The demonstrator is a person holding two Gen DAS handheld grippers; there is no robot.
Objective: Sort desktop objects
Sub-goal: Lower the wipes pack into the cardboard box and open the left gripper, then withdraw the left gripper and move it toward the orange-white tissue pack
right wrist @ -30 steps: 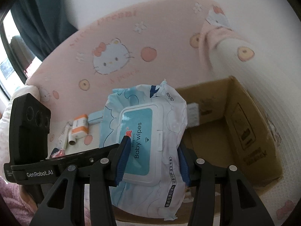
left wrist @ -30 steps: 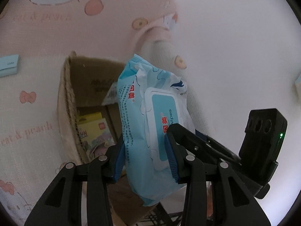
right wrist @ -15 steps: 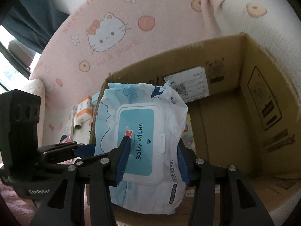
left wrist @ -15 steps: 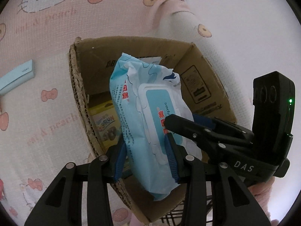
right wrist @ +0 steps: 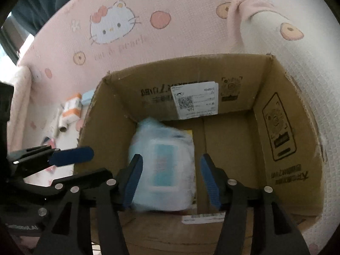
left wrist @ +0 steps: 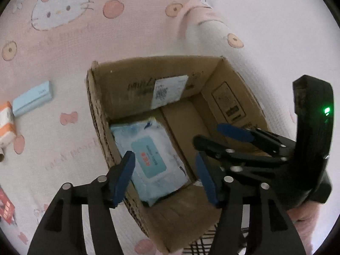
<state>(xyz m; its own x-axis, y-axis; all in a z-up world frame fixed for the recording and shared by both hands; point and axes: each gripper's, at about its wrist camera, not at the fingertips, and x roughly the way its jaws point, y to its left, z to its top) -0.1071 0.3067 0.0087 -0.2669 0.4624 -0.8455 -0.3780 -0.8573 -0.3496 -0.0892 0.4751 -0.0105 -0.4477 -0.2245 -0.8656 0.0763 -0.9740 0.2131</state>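
A light blue pack of baby wipes (left wrist: 152, 158) lies flat on the floor of an open cardboard box (left wrist: 99, 114). In the right wrist view the pack (right wrist: 163, 165) looks blurred, on the left half of the box (right wrist: 286, 140). My left gripper (left wrist: 165, 176) is open and empty above the box's near left corner. My right gripper (right wrist: 172, 179) is open and empty above the box's near rim. Each gripper shows in the other's view, the right one (left wrist: 225, 136) and the left one (right wrist: 72, 155), both with jaws apart.
The box stands on a pink Hello Kitty cloth (left wrist: 63, 42). Left of the box lie a light blue flat box (left wrist: 31, 101), an orange and white carton (left wrist: 6, 123) and a red packet (left wrist: 6, 207). A yellow item (right wrist: 188, 132) shows under the wipes.
Both grippers were shut on the wipes pack and carried it over the box. Both have opened, and the pack has dropped into the box.
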